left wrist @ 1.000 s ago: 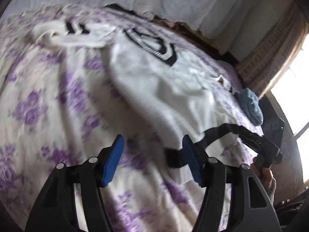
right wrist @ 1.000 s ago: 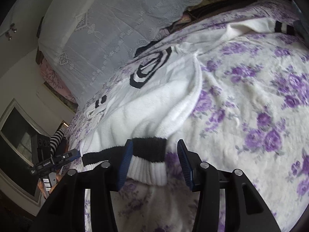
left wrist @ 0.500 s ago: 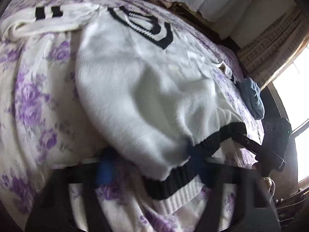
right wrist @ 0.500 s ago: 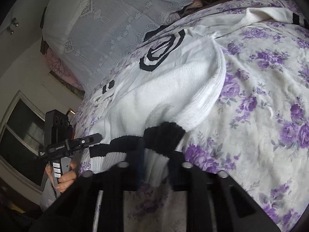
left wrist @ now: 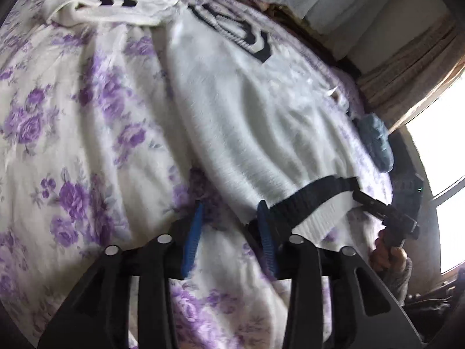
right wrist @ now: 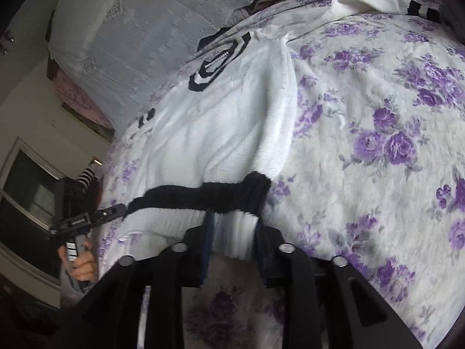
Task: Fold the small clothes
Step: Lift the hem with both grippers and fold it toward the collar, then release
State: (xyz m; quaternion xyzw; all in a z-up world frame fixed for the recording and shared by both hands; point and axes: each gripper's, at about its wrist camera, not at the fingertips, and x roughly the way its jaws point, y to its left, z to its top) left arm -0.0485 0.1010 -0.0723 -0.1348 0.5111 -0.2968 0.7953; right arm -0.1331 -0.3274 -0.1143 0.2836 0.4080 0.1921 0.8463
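Observation:
A white knitted sweater (left wrist: 247,110) with a black and white collar and black hem band lies spread on a purple-flowered bedsheet (left wrist: 72,145); it also shows in the right wrist view (right wrist: 221,133). My left gripper (left wrist: 229,232) is open at the sweater's lower left hem corner; the blue pads stand apart with sheet and the hem edge between them. My right gripper (right wrist: 232,241) is shut on the white ribbed hem (right wrist: 238,232) below the black band (right wrist: 209,195) at the other corner. A sleeve (left wrist: 110,8) with black stripes lies at the far left.
A blue cloth (left wrist: 375,145) lies at the bed's right edge near a bright window (left wrist: 436,160). A white lace cover (right wrist: 145,29) hangs behind the bed. A dark cabinet (right wrist: 26,192) stands at the left in the right wrist view.
My right gripper has closed on the hem corner. My left gripper moved in to the other hem corner; its pads are narrower than a second ago but still apart.

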